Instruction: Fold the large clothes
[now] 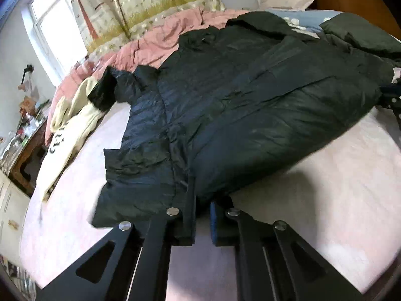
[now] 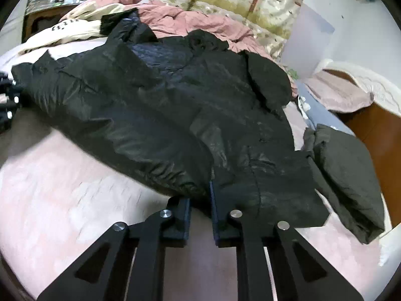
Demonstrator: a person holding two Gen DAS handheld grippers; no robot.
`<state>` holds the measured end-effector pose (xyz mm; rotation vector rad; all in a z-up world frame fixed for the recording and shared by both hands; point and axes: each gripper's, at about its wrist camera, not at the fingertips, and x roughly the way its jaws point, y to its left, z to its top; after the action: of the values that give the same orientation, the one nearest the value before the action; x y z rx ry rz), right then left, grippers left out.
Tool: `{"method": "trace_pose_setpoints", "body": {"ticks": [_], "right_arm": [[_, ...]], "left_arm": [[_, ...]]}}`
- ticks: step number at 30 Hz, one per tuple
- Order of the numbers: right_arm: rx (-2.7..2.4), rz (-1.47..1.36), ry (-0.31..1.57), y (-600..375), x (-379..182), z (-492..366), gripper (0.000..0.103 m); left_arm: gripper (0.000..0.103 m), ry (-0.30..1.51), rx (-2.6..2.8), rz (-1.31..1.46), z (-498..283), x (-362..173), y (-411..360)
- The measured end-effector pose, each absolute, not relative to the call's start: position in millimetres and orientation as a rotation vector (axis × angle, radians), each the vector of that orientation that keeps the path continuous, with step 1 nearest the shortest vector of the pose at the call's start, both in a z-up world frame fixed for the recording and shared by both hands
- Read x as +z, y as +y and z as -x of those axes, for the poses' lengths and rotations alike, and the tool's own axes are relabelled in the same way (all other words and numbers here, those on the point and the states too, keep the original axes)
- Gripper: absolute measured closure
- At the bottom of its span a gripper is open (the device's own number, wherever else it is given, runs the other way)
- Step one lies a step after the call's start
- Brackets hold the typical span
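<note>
On pink bedding — black jacket (image 1: pixel 250 105) hem pinched (both ends) by each claw (image 1: pixel 202 198).

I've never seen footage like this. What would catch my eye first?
A big black puffer jacket sprawls across the pale pink bed, filling both views. At its near hem, the left gripper and right gripper each pinch the fabric. Behind it lie a crumpled pink quilt and a cream garment.

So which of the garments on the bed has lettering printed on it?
The cream garment at the far left beside the pink quilt: it carries dark lettering. The black puffer jacket and the folded dark garment are plain.
</note>
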<state>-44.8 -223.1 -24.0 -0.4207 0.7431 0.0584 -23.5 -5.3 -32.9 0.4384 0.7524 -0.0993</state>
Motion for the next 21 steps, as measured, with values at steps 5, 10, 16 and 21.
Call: {"method": "trace_pose_setpoints", "body": {"ticks": [5,10,16,21], "right_arm": [[0.1,0.316,0.767,-235.1,-7.2,98.2,0.092],[0.08,0.265,0.723,-246.7,0.5,123.7,0.091],[0.1,0.063,0.67,-271.3,15.0,110.7,0.054],[0.153,0.004,0.682,-292.4,16.5,77.2,0.054]], "left_arm": [[0.095,0.805,-0.062,-0.31,75.8,-15.4,19.0],[0.078,0.728,-0.069,-0.282,104.8,-10.9,27.2],[0.071,0.617,-0.232,-0.145,95.5,15.5,10.2],[0.067,0.619,-0.418,-0.08,57.5,24.3,-28.5]]}}
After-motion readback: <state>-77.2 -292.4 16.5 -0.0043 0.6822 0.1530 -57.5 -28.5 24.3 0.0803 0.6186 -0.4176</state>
